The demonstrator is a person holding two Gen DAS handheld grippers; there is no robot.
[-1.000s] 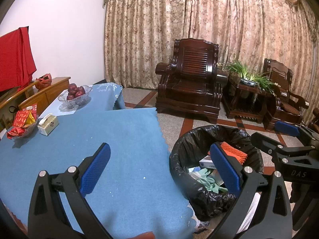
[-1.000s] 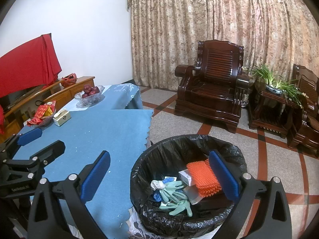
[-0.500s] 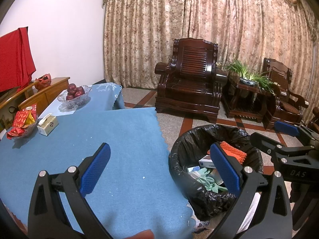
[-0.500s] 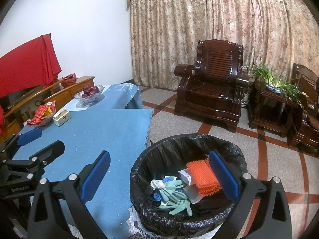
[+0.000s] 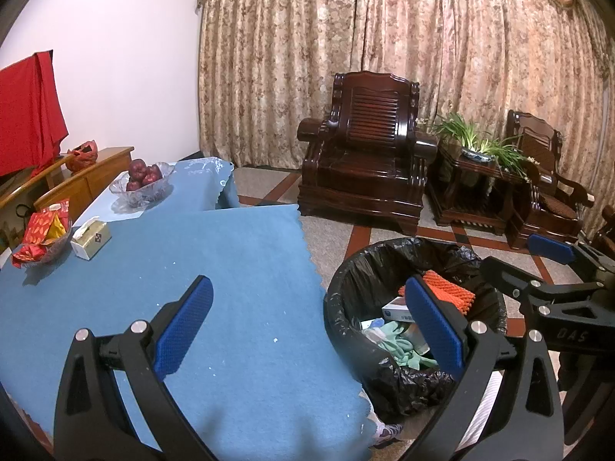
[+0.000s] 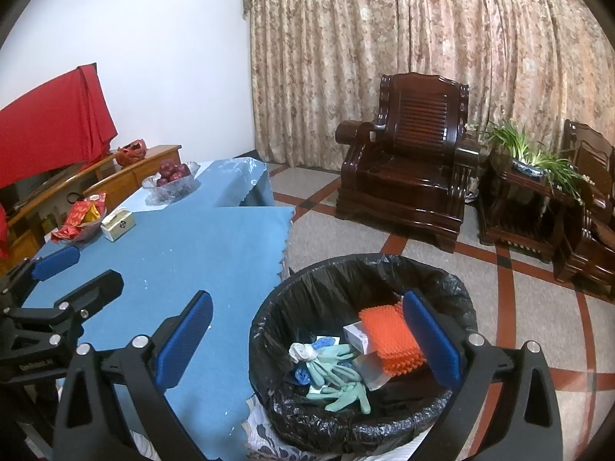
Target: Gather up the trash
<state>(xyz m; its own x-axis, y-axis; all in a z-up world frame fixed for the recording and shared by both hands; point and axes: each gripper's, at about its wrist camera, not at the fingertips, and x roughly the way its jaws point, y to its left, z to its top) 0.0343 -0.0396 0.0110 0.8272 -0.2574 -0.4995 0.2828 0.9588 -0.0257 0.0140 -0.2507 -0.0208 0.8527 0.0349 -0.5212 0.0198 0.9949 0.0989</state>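
A bin lined with a black bag (image 6: 292, 299) (image 5: 346, 280) stands on the floor at the right edge of the blue-clothed table (image 5: 238, 276) (image 6: 207, 249). Inside lie an orange ridged sheet (image 6: 384, 334) (image 5: 449, 292), pale green gloves (image 6: 338, 380) (image 5: 399, 345), a small white box (image 6: 355, 336) (image 5: 396, 303) and a crumpled white scrap (image 6: 301, 351). My left gripper (image 5: 307, 324) hangs open over the table's corner and the bin's near rim, nothing between its blue pads. My right gripper (image 6: 307, 340) stands open above the bin, also holding nothing.
On the far left of the table sit a tissue box (image 5: 91, 239), a dish of red packets (image 5: 42, 236) and a glass bowl of red fruit (image 5: 141, 184). Dark wooden armchairs (image 5: 365, 176), a side table with a plant (image 5: 476, 153) and curtains stand behind.
Hardly anything has moved; both grippers stay open and the view has only drifted slightly.
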